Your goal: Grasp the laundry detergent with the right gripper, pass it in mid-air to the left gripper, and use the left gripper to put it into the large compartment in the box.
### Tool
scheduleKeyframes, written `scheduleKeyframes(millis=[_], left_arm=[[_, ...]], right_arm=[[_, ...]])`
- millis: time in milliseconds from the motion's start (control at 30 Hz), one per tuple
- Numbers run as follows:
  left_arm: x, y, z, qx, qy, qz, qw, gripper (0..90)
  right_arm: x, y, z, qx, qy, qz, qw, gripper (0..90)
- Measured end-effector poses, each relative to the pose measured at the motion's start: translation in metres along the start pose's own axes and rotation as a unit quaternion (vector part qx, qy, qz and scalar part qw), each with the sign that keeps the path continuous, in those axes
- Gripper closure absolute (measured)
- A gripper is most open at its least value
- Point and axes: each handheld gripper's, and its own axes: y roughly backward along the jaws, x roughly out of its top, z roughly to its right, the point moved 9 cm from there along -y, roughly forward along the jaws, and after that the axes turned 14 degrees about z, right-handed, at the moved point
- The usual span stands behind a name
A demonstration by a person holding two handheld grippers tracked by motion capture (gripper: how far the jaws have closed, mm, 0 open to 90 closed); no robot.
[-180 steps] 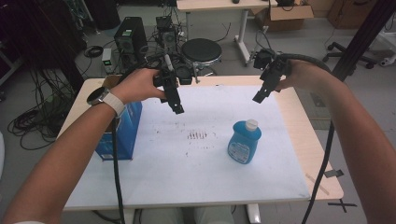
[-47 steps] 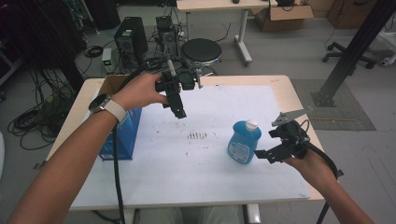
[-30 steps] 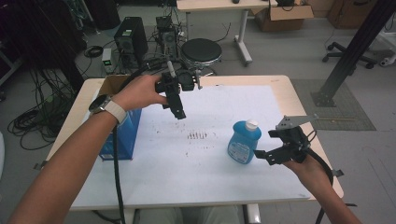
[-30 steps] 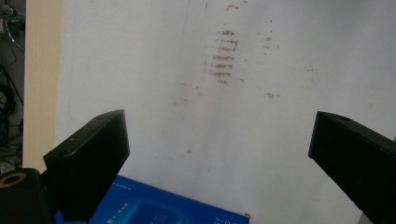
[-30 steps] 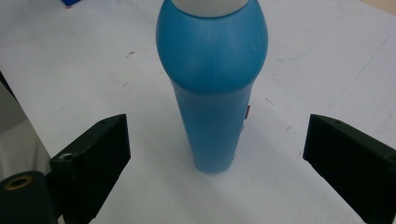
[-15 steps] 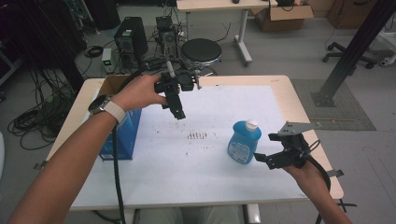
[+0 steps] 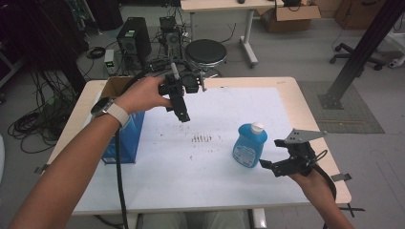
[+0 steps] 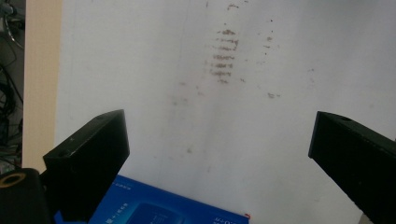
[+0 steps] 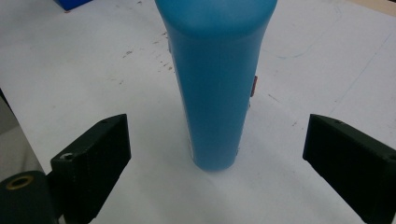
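The right gripper (image 7: 267, 166) sits low beside the upright blue bottle (image 7: 249, 144), jaws wide apart, lined up for a grasp. Next it likely must advance, then close. The left gripper (image 7: 180, 109) hovers, jaws apart, near the box (image 7: 129, 138).

Blue bottle (image 7: 249, 145) stands mid-table; blue box (image 7: 126, 138) blocks left edge.

The blue bottle (image 9: 215, 84) looks like smooth, slightly glossy plastic; under it, the surface (image 7: 229, 181) has a matt white, stained sheet.
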Motion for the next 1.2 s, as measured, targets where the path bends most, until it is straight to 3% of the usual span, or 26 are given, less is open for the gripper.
scheduleKeyframes(millis=[333,667,867,1200], left_arm=[[0.000,0.000,0.000,0.001,0.001,-0.001,1.0000,5.6],[0.000,-0.002,0.001,-0.001,0.001,-0.002,1.0000,5.6],[-0.001,-0.002,0.000,-0.001,0.002,-0.001,1.0000,5.6],[-0.003,-0.003,0.001,-0.002,0.004,-0.002,1.0000,5.6]], right_arm=[[0.001,0.000,-0.002,-0.005,0.006,0.059,0.9982,7.8],[0.001,-0.001,-0.003,-0.005,0.002,0.090,0.9959,7.4],[-0.002,-0.002,-0.003,-0.007,0.000,0.100,0.9949,7.6],[-0.010,-0.005,-0.003,-0.007,-0.004,0.095,0.9955,7.9]])
